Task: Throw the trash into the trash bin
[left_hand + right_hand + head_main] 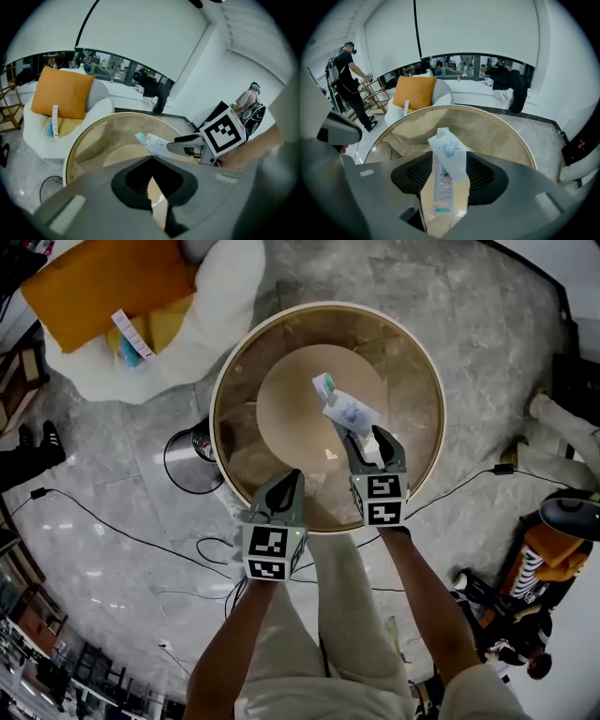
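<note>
Hand-held grippers number 2: right hand-held gripper point(367, 436) released around 1 wrapper point(347, 412), left hand-held gripper point(290, 476) clenched.

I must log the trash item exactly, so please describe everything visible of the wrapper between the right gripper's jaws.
The wrapper is a thin, crumpled plastic packet. It is white and partly see-through, with bluish print and green at its ends. It lies lengthwise between the jaws of the right gripper, which stand apart. Its far end sticks out past the tips, above the round glass table. Whether a pad touches it cannot be told.
</note>
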Demonstrator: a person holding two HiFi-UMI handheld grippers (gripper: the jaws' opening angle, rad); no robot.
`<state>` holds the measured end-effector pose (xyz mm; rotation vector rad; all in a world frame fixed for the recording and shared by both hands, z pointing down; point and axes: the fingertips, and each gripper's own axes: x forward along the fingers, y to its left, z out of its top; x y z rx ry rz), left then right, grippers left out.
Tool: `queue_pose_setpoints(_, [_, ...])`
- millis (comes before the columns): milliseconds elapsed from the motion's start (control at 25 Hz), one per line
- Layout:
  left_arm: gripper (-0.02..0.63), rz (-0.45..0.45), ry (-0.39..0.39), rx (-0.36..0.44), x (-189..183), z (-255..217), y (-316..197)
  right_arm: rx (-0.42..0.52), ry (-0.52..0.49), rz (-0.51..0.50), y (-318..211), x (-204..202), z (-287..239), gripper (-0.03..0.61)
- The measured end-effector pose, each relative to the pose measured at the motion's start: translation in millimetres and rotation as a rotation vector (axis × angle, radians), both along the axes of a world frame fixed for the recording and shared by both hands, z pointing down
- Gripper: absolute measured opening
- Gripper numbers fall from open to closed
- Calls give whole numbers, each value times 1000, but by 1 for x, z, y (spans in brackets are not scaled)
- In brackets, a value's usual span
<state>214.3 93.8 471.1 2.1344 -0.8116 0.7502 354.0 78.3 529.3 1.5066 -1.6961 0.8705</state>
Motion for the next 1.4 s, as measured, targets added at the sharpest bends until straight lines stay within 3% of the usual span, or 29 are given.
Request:
queue_pose_setpoints(80, [0, 3, 2, -8, 8, 0, -1, -15, 6, -16, -2, 7, 5, 250])
queue_pose_setpoints(240, [0, 3, 0, -13, 21, 3, -3, -43, 0, -69, -8, 14, 16, 351])
queue_pose_setpoints(480, [0, 3, -6, -22, 33, 13, 3, -109, -17, -149, -2, 17, 45, 420])
queue_pose_setpoints(600, [0, -3, -8, -16, 31, 15, 4, -126, -8, -171, -1, 17, 55, 415])
queue_pose_setpoints(760, [0, -4, -11, -12, 31, 16, 6, -126, 18, -184, -3, 25, 57, 353])
queue_pose_setpoints(1160, [0, -7, -5, -32, 21, 14, 13, -70, 38, -171, -9, 16, 32, 347])
queue_pose_setpoints(1400, [0, -26, -1, 4, 19, 2, 9, -53, 20, -191, -8, 4, 18, 347])
